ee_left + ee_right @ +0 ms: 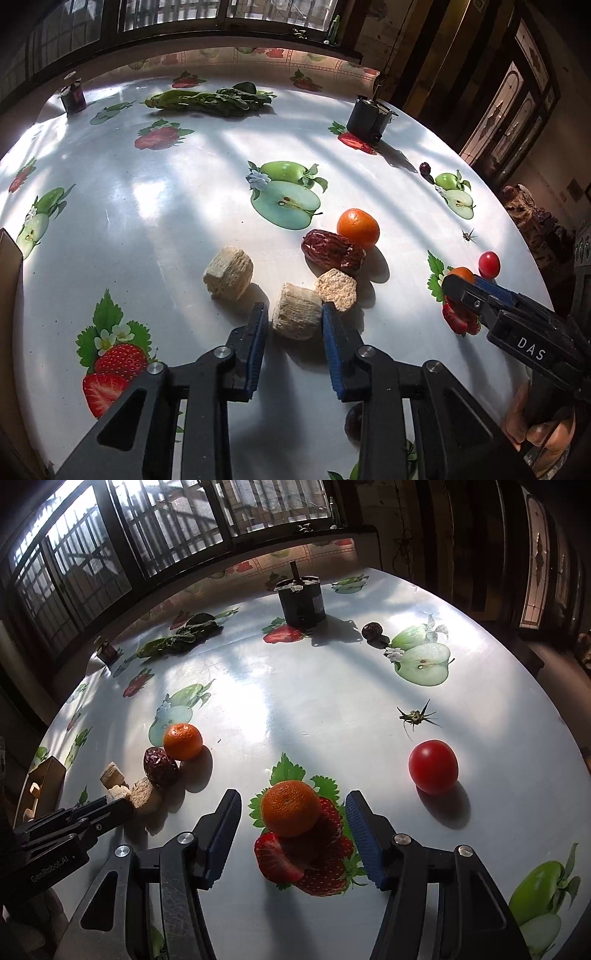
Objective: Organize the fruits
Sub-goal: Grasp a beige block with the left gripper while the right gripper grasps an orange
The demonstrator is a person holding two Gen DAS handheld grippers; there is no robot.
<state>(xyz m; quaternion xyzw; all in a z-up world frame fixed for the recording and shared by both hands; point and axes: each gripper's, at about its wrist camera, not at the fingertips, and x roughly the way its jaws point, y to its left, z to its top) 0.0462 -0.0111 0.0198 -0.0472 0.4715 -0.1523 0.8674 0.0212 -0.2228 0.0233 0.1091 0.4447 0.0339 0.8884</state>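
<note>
The left gripper (295,317) is closing around a pale chunk (296,312) mid-table (184,192), pads about touching. The right gripper (293,821), half open, is straddling a tangerine (290,808) near the right edge; squeezing gently should avoid bruising.

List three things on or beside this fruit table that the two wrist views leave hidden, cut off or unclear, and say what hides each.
- Dark round fruit, left wrist view: mostly behind the left gripper.
- Cardboard box, right wrist view: contents partly hidden by its wall; cut by the frame edge in the other view.
- Small stalky scrap: too small to identify.
</note>
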